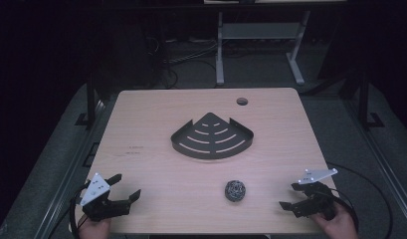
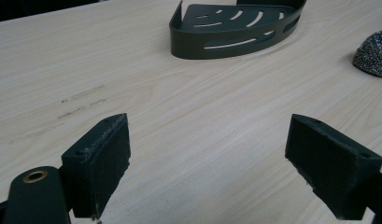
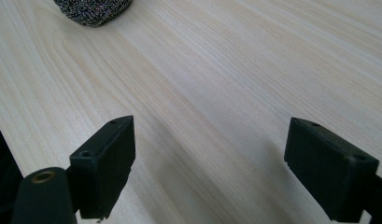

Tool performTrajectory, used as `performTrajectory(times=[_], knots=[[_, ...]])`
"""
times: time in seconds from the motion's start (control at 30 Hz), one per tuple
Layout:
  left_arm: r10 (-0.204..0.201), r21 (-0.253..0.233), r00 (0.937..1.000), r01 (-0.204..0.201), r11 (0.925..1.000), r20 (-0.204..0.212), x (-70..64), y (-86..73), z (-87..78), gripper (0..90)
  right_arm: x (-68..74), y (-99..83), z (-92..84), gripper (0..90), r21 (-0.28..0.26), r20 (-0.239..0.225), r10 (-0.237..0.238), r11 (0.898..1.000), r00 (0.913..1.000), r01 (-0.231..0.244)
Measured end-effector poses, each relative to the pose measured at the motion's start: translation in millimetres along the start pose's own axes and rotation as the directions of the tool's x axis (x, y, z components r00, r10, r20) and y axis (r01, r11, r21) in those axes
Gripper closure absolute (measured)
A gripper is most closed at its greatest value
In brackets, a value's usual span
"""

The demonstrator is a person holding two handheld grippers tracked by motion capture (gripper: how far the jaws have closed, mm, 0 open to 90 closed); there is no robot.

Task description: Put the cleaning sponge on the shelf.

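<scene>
left gripper (image 1: pixel 125 186): fingers apart, nothing between | corner caddy (image 1: pixel 212 136): dark metal, slotted, mid-tabletop (image 1: pixel 141 119) | scrubber (image 1: pixel 236 190): shiny wire ball, near edge, between grippers | right gripper (image 1: pixel 289 195): fingers apart, nothing between

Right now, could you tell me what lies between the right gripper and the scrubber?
Nothing: bare wood. The high view shows the right gripper, open, and the scrubber with only table between.

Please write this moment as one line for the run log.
left gripper: open, empty | right gripper: open, empty | steel scrubber: on table, between grippers | corner shelf: mid-table
</scene>
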State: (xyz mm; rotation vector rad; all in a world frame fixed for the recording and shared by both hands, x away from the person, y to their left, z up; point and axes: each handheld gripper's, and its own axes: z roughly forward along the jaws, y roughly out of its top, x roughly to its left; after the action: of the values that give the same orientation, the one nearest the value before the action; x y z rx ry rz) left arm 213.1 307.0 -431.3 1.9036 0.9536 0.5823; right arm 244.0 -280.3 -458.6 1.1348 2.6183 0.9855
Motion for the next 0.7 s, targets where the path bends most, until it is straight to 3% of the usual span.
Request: performTrajectory(times=[0.27, 0.33, 0.7], knots=[[0.004, -0.004, 1.0000, -0.004, 1.0000, 0.005, -1.2, -0.3, -1.5, 13.4, 4.2, 2.4, 1.7, 15.9, 0.004, -0.013, -0.001, 1.000, 0.9999, 0.001], [0.003, -0.010, 1.0000, -0.003, 0.9999, 0.001, -1.2, -0.1, -2.0, 13.4, 8.0, 5.8, 3.7, 15.9, 0.013, -0.014, -0.027, 1.000, 0.9995, 0.027], [-0.005, -0.006, 1.0000, 0.005, 1.0000, 0.007, 0.8, -1.5, -1.8, 13.4, 20.0, 14.3, 12.5, 15.9, 0.035, -0.034, -0.072, 0.997, 0.9968, 0.073]])
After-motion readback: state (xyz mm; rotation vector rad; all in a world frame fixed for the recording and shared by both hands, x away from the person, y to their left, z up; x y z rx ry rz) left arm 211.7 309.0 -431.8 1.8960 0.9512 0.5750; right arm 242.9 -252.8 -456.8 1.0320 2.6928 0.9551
